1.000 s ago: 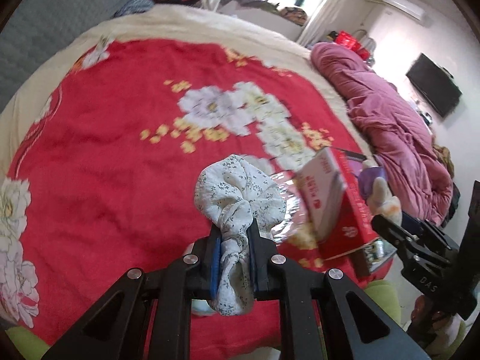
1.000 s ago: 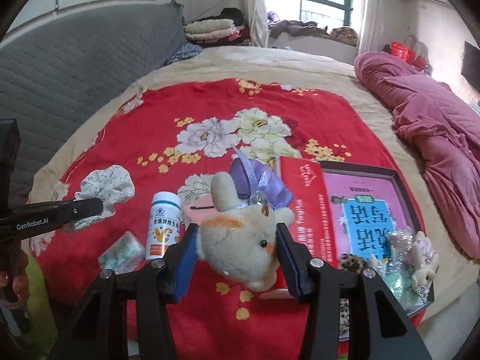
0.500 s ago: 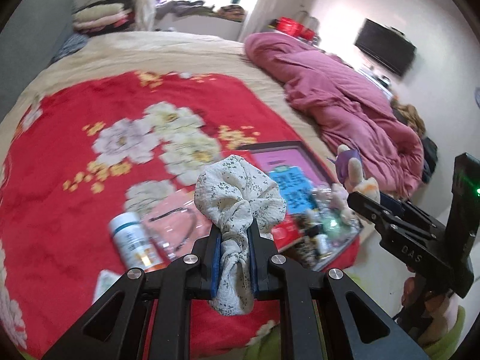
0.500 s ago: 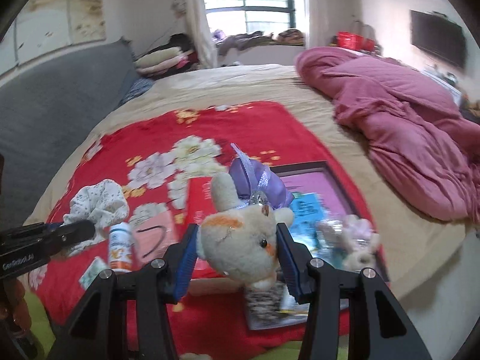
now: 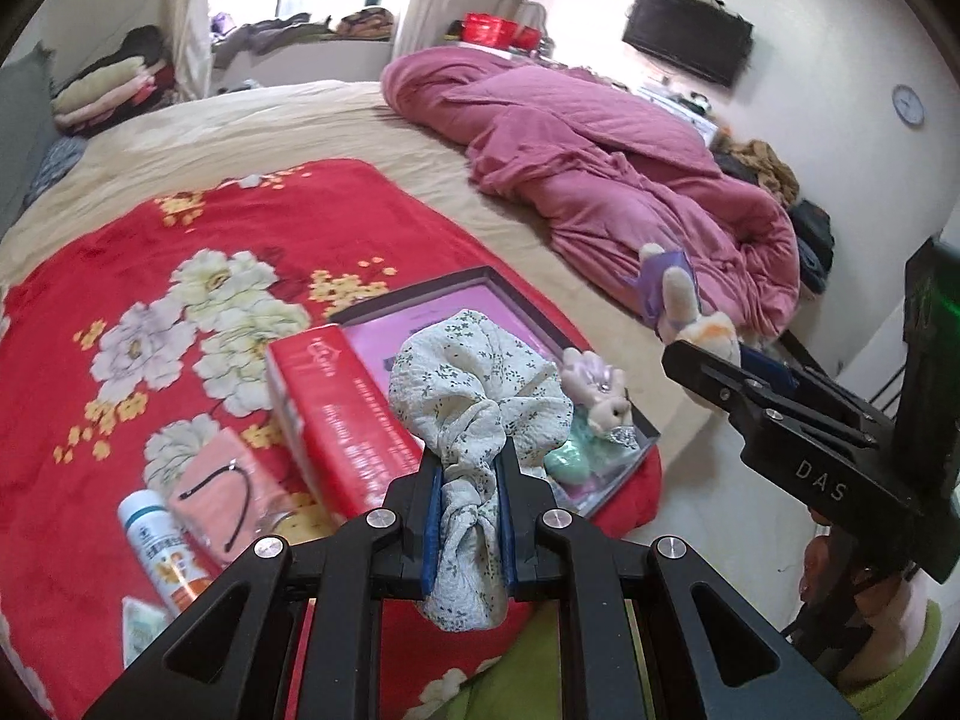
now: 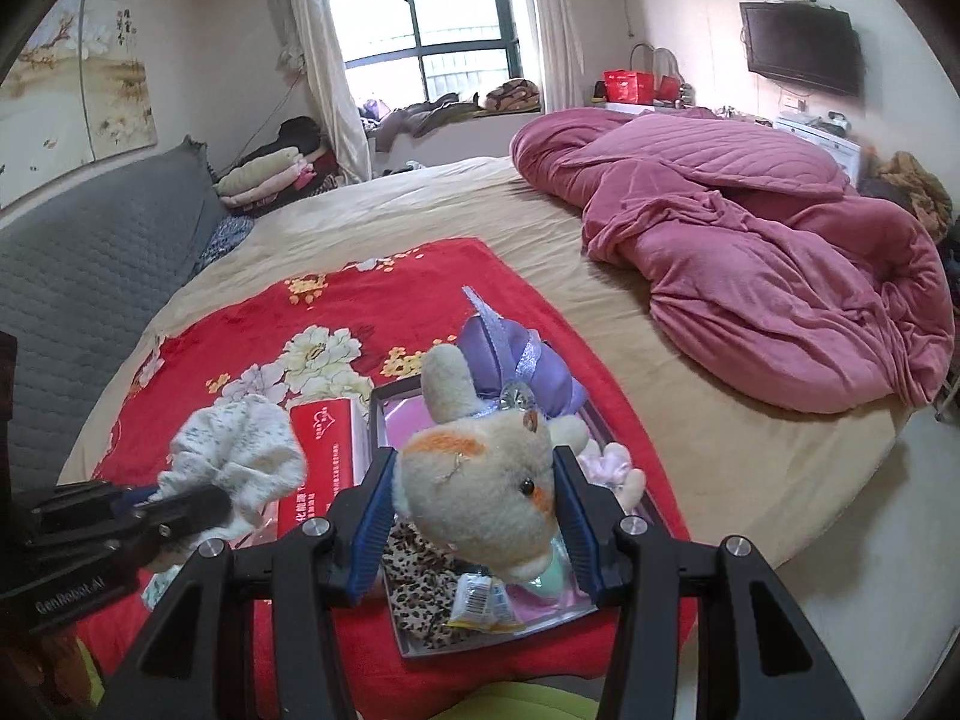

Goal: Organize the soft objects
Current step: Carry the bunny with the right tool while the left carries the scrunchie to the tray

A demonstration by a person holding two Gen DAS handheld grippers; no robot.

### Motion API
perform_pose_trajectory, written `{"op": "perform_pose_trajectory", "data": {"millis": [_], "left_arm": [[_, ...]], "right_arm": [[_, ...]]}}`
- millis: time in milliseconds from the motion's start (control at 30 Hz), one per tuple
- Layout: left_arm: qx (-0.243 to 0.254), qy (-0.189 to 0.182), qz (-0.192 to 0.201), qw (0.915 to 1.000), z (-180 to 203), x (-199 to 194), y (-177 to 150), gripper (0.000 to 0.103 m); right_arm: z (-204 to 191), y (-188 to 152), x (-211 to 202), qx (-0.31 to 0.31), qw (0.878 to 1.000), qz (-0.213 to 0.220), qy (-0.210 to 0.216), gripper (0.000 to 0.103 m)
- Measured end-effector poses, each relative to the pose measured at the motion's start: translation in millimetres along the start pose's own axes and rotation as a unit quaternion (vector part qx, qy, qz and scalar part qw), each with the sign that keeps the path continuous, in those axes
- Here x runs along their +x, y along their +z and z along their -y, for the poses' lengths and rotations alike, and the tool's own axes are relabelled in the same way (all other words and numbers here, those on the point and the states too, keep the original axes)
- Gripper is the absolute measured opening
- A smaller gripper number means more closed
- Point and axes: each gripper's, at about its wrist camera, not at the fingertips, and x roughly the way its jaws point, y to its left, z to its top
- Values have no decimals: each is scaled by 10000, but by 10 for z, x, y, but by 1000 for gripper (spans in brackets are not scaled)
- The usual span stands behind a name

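While the left gripper (image 5: pixel 467 483) squeezes a white flowery scrunchie (image 5: pixel 474 384) between its jaws, the right gripper (image 6: pixel 474 510) squeezes a soft toy bunny (image 6: pixel 480 480) with a purple bow. Both soft things are held up in the air over the tray (image 6: pixel 420 648) near the edge of the bed.

Only the left view shows a white bottle (image 5: pixel 159 546) and a pink packet (image 5: pixel 222 480) lying on the red flower blanket (image 5: pixel 90 252). Only the right view shows a leopard-spot cloth (image 6: pixel 420 588) in the tray, a gray headboard (image 6: pixel 78 288) and a painting (image 6: pixel 66 90) on the wall.

A red box (image 5: pixel 336 414) lies just beside the tray. A big pink quilt (image 6: pixel 750 252) is bunched up on the tan sheet (image 6: pixel 690 420). A window (image 6: pixel 420 18) and a black TV (image 6: pixel 798 48) are on the far walls.
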Motion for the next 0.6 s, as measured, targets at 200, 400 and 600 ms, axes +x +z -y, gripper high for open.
{"op": "perform_pose_trajectory", "data": {"millis": [200, 400, 600], "left_arm": [[120, -51, -143, 9998, 181, 209, 39, 15], [190, -54, -321, 9993, 315, 464, 48, 15], [268, -42, -491, 9984, 407, 701, 27, 15]], "right_arm": [[121, 23, -35, 10, 10000, 75, -1, 50], [233, 29, -3, 101, 9999, 73, -31, 50], [345, 56, 63, 162, 9998, 93, -18, 50]]}}
